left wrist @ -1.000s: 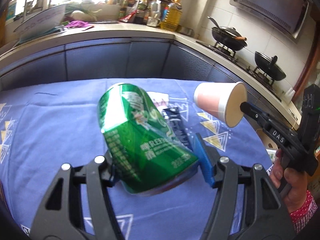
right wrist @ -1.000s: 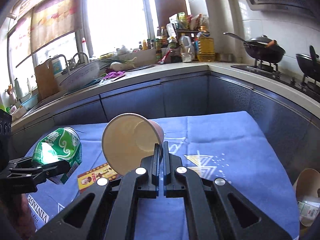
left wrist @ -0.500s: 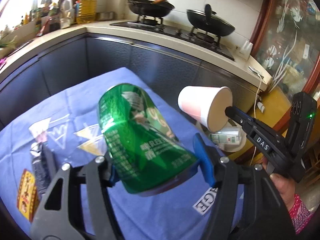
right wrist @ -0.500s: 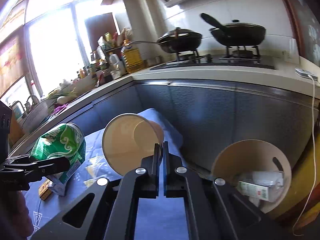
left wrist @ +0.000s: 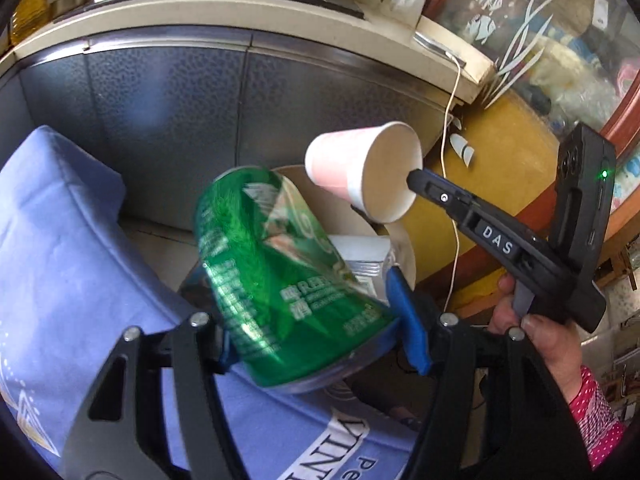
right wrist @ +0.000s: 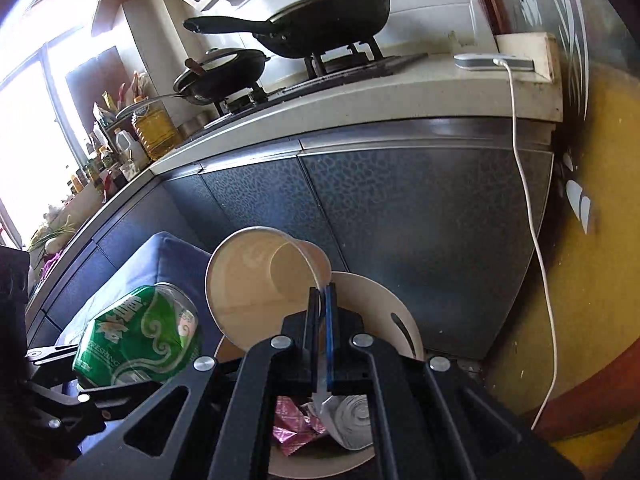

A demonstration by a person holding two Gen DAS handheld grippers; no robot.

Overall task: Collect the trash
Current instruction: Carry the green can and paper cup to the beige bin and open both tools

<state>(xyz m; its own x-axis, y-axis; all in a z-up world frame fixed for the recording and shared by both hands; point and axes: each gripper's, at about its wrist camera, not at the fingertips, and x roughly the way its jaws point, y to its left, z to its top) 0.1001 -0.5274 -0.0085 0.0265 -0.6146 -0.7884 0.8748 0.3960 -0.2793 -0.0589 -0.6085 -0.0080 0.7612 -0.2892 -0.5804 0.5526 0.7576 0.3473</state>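
My left gripper point(left wrist: 320, 344) is shut on a dented green can point(left wrist: 276, 276), held in the air past the table's edge; the can also shows in the right wrist view point(right wrist: 140, 340). My right gripper point(right wrist: 323, 292) is shut on the rim of a pink paper cup point(right wrist: 260, 280), which lies on its side with its mouth toward the camera. The cup also shows in the left wrist view point(left wrist: 360, 176). Both hang over a beige waste bin point(right wrist: 372, 304) on the floor, seen behind the can in the left wrist view point(left wrist: 404, 256). The bin holds a pink wrapper point(right wrist: 296, 428) and white packaging point(right wrist: 352, 416).
The table with a blue cloth point(left wrist: 60, 260) is at the left. Dark cabinet fronts point(right wrist: 400, 220) stand behind the bin, with a counter and stove with pans point(right wrist: 320, 28) above. A white cable point(right wrist: 532, 220) hangs down the cabinet's end beside a yellow wall.
Both grippers have swung right, away from the table, and now hang over the bin with the can and cup still held. The bin now sits directly under them.
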